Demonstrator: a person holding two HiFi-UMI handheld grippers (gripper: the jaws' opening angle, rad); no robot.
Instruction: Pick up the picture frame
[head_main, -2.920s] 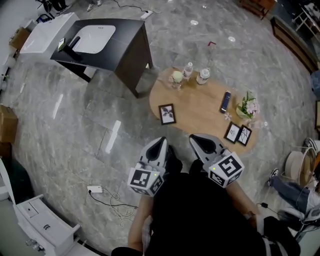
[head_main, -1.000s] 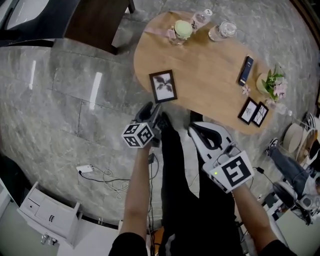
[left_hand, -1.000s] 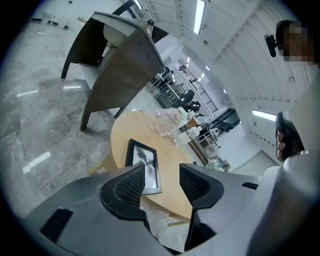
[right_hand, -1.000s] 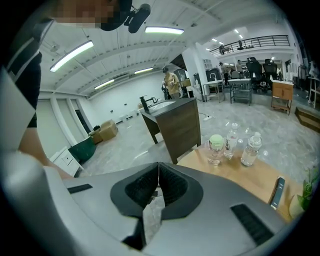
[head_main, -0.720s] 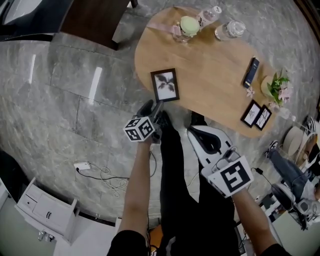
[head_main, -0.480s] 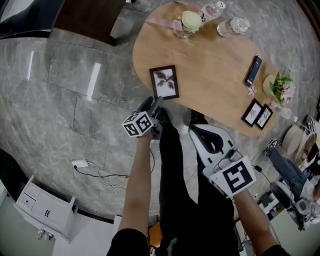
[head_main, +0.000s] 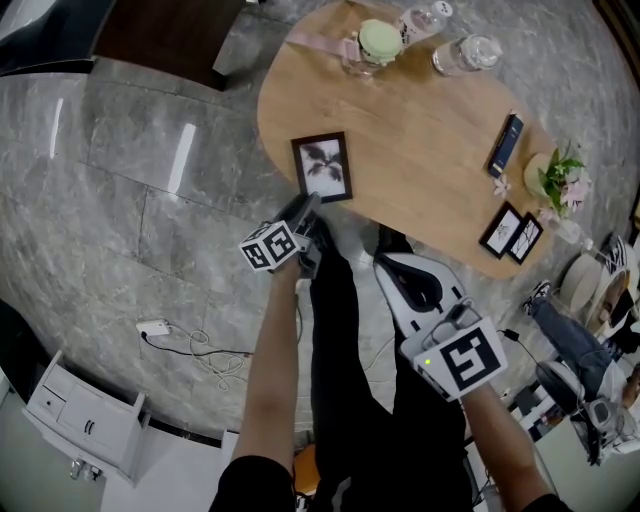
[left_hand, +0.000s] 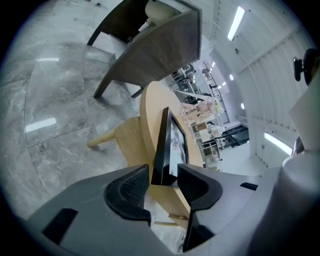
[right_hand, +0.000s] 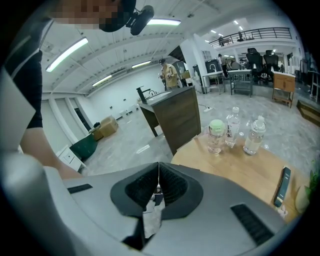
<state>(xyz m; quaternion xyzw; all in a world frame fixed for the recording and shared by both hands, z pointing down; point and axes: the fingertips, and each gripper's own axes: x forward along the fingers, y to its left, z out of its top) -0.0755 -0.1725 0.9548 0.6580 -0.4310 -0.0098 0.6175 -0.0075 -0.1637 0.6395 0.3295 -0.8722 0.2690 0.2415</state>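
Where the table (head_main: 420, 130) curves toward the person, the frame (head_main: 322, 167) sits close to the near left edge, its dark border enclosing a pale print. The left gripper (head_main: 306, 205) is at the lower edge of the frame, with its marker cube just behind, over the grey stone floor (head_main: 120, 180).

Left gripper view:
- The left gripper (left_hand: 163, 182) has its jaws apart.
- The frame (left_hand: 170, 145) shows edge-on, and its lower corner lies between the two pads.
- A thin sliver of the wooden table (left_hand: 150, 110) shows between one pad and the back of the frame, so a firm clamp cannot be confirmed.

Right gripper view:
- The right gripper (right_hand: 158, 182) has its jaws together, the ribbed pads meeting along one seam.
- A small pale scrap shows at the base of the seam; what it is cannot be told.
- The table (right_hand: 240, 165) lies ahead of the jaws.

In the head view the right gripper (head_main: 395, 270) is held short of the table edge, well apart from the frame, over the person's dark trousers.

Other items on the table:
- a green-lidded cup (head_main: 378, 40) and a bottle (head_main: 470, 52) at the far end
- a remote (head_main: 503, 145) and flowers (head_main: 556, 172) toward the right
- two small frames (head_main: 510, 235) at the near right edge

A cable (head_main: 190, 345) lies on the floor to the left
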